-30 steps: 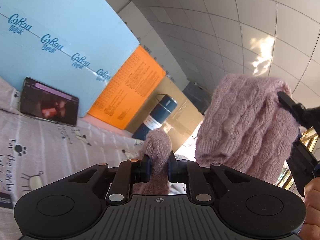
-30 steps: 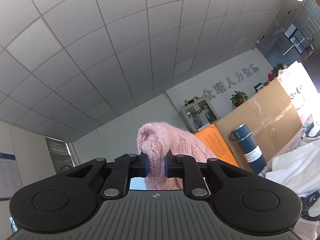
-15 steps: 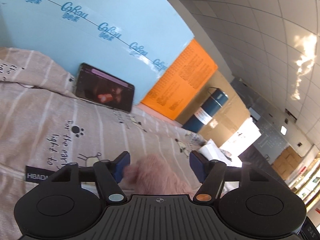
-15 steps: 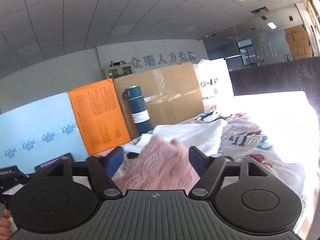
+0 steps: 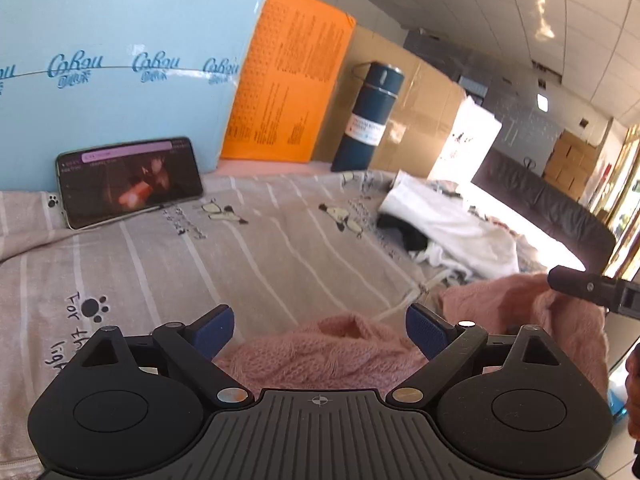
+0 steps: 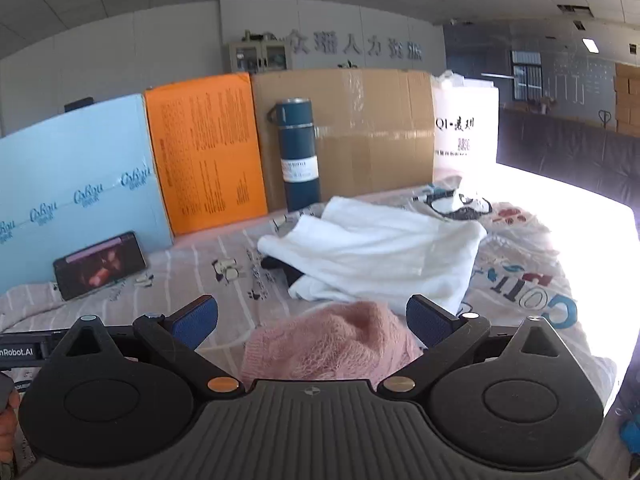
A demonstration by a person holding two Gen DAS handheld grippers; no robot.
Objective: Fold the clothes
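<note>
Pink cable-knit sweater (image 5: pixel 320 356) lies rumpled on the striped grey cartoon-print bed sheet (image 5: pixel 168 264), bunched just in front of both claws; the left claw (image 5: pixel 319 328) stands spread wide with the knit between its blue pads but not pinched, and the right claw (image 6: pixel 312 320) is likewise spread, a soft hump of the same sweater lying loose between its fingers; neither holds anything. My reading is that the garment is set down and not yet flattened, so the fold itself has hardly begun; the next move calls for each claw to find a distinct edge, hem or shoulder, pinch it and draw the knit out flat before any crease is made; the fluffy wool may snag or slide. Ahead and to the right of the claws sits a heap of white garments (image 6: pixel 380 252) over something dark, near enough to crowd the spreading; a thin white cord (image 5: pixel 404 304) trails just beyond the sweater; further ahead to the left a black phone with a lit screen (image 5: pixel 128 180) leans on a pale blue board (image 5: pixel 120 52), beside an orange board (image 5: pixel 288 80), and a dark blue flask (image 6: pixel 298 152) stands before brown cardboard (image 6: pixel 372 132).
</note>
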